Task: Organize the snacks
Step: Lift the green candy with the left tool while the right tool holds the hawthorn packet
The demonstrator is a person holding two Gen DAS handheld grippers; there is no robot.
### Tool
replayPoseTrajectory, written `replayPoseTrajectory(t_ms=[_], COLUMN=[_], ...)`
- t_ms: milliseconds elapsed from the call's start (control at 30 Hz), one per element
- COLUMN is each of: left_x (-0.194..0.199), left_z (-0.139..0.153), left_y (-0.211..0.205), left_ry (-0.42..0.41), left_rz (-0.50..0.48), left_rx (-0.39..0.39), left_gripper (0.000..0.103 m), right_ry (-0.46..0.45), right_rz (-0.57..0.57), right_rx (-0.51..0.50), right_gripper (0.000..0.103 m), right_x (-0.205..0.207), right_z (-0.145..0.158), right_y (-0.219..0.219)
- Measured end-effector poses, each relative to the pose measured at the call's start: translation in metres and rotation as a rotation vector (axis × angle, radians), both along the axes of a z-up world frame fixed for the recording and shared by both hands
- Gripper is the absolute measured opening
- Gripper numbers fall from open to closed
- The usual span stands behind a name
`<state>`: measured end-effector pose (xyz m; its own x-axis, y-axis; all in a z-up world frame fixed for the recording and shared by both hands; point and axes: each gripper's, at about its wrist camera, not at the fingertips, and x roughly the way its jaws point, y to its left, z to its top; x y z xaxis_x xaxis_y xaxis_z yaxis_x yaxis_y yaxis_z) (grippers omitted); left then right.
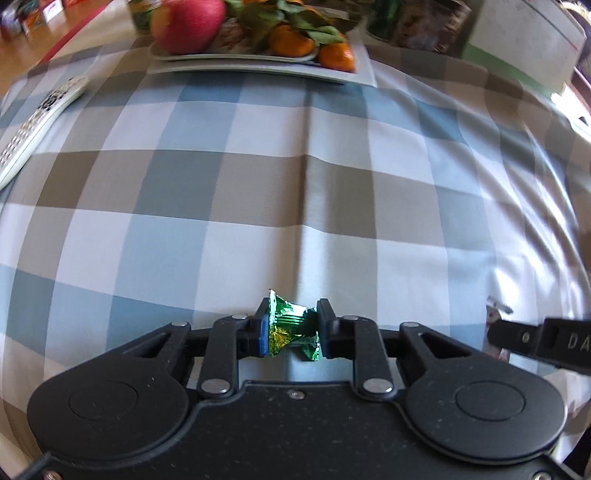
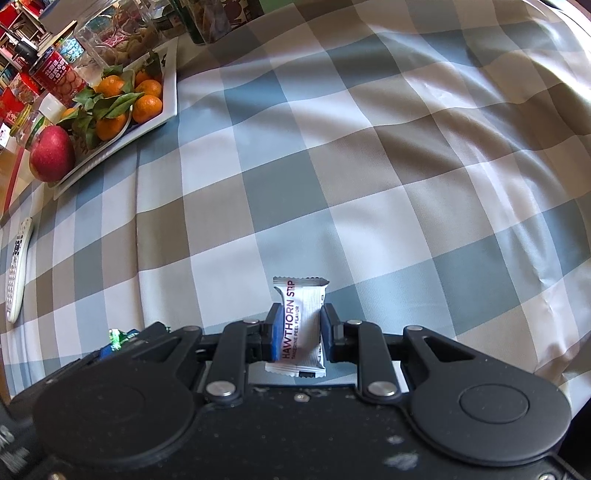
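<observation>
My left gripper is shut on a green and gold foil candy, held above the checked tablecloth. My right gripper is shut on a white snack packet printed "HAWTHORN STRIP", held upright between the pads. In the left wrist view the right gripper's body shows at the right edge, with a bit of the white packet beside it. In the right wrist view the green candy and the left gripper's blue pad show at the lower left.
A white tray with a red apple and leafy tangerines stands at the table's far side; it also shows in the right wrist view. A white remote lies at the left. Jars and cans stand behind the tray.
</observation>
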<state>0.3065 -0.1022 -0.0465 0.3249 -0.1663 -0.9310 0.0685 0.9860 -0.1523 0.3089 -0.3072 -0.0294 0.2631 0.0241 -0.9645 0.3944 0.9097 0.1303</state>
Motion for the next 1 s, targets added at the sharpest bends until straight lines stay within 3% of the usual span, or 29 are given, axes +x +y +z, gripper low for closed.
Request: replayPoseTrajectory(t_ms=[133, 167, 333, 567, 767, 1000], left_x=[0.000, 0.000, 0.002, -0.001, -0.011, -0.005], left_z=[0.007, 0.008, 0.005, -0.005, 0.014, 0.012], left_y=[0.011, 0.014, 0.028, 0.023, 0.004, 0.011], left_ry=[-0.028, -0.033, -0.006, 0.052, -0.017, -0.017], left_rz=[0.016, 0.021, 0.039, 0.001, -0.110, -0.065], left_rx=[0.026, 0.038, 0.046, 0.012, -0.029, -0.003], left_gripper=[0.027, 0.022, 0.022, 0.023, 0.033, 0.033], right_ry=[0.001, 0.000, -0.001, 0.004, 0.001, 0.000], right_rz=[0.004, 0.005, 0.009, 0.024, 0.020, 0.017], right_rx=[0.001, 0.001, 0.002, 0.002, 0.009, 0.011], right_gripper=[0.023, 0.023, 0.023, 0.023, 0.023, 0.023], right_x=[0.000, 0.000, 0.000, 0.000, 0.000, 0.000], right_z=[0.000, 0.000, 0.000, -0.002, -0.001, 0.001], right_y=[0.000, 0.000, 0.000, 0.004, 0.001, 0.000])
